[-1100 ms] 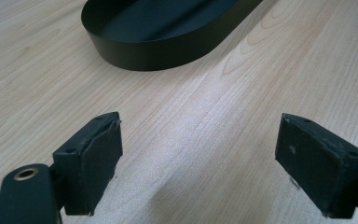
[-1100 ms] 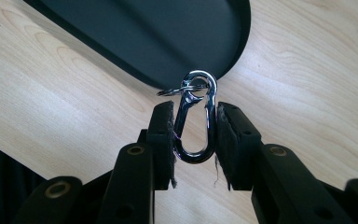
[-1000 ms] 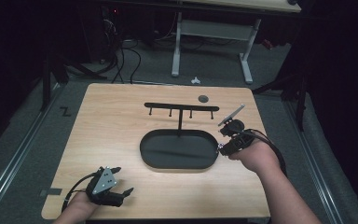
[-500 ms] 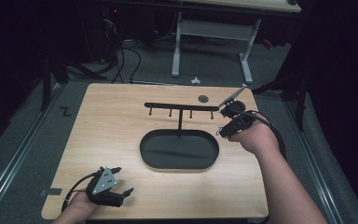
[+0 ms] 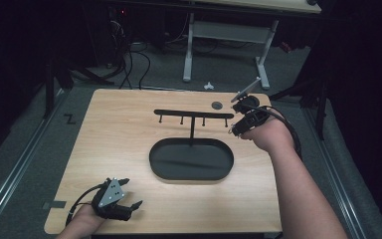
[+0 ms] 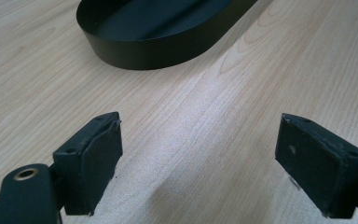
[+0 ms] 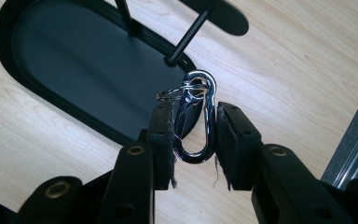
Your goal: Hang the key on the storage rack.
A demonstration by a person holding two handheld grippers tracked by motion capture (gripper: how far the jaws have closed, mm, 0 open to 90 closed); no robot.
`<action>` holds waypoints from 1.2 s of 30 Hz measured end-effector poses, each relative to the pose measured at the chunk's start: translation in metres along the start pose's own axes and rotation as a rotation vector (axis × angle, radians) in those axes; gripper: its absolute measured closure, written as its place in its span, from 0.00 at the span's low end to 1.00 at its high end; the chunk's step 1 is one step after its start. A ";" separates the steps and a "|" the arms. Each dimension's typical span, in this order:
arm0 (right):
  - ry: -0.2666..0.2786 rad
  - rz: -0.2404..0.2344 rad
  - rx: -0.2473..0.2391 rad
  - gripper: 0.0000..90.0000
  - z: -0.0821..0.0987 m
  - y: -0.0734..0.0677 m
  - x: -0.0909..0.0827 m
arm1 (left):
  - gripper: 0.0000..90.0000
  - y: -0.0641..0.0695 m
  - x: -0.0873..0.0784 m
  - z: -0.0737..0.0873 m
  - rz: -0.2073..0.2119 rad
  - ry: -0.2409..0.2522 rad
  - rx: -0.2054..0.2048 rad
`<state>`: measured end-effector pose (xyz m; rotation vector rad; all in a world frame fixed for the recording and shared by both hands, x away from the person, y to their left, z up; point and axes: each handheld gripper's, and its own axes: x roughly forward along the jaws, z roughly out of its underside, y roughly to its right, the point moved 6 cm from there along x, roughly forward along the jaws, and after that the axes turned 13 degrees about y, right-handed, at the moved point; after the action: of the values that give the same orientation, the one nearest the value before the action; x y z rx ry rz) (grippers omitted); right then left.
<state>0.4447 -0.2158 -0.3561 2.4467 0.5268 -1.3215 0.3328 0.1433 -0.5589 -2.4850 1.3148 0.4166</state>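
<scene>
A black rack with a hooked crossbar (image 5: 194, 113) rises from an oval black tray (image 5: 191, 159) in the middle of the wooden table. My right gripper (image 5: 234, 130) hovers at the crossbar's right end, shut on a silver carabiner clip (image 7: 209, 122) with a small key ring at its top. The clip stands upright between the pads, just below one of the rack's pegs (image 7: 186, 39), over the tray's rim (image 7: 74, 60). My left gripper (image 5: 134, 193) rests near the table's front left corner, open (image 6: 198, 149) with only bare wood between its pads; the tray's wall (image 6: 158, 46) lies ahead of it.
A small dark round disc (image 5: 217, 105) lies on the table behind the rack. The table's right edge and the floor (image 7: 354, 154) are close beside my right gripper. Another table's white legs (image 5: 189, 45) and floor cables stand beyond the far edge.
My right hand has risen and moved away from the tray's right end toward the crossbar's right end, with the clip still in its jaws. The left hand stayed put.
</scene>
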 end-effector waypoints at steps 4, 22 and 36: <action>0.007 0.002 -0.008 0.76 -0.006 0.000 0.001 | 0.17 0.000 0.000 0.000 0.000 0.000 -0.001; 0.005 0.010 0.008 0.76 -0.021 0.001 0.015 | 0.17 0.000 0.000 0.000 0.004 0.002 -0.001; 0.000 0.022 0.039 0.76 -0.020 0.008 0.019 | 0.17 0.000 0.000 0.000 0.003 0.001 -0.003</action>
<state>0.4730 -0.2106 -0.3610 2.4761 0.4769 -1.3351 0.3327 0.1436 -0.5588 -2.4859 1.3196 0.4190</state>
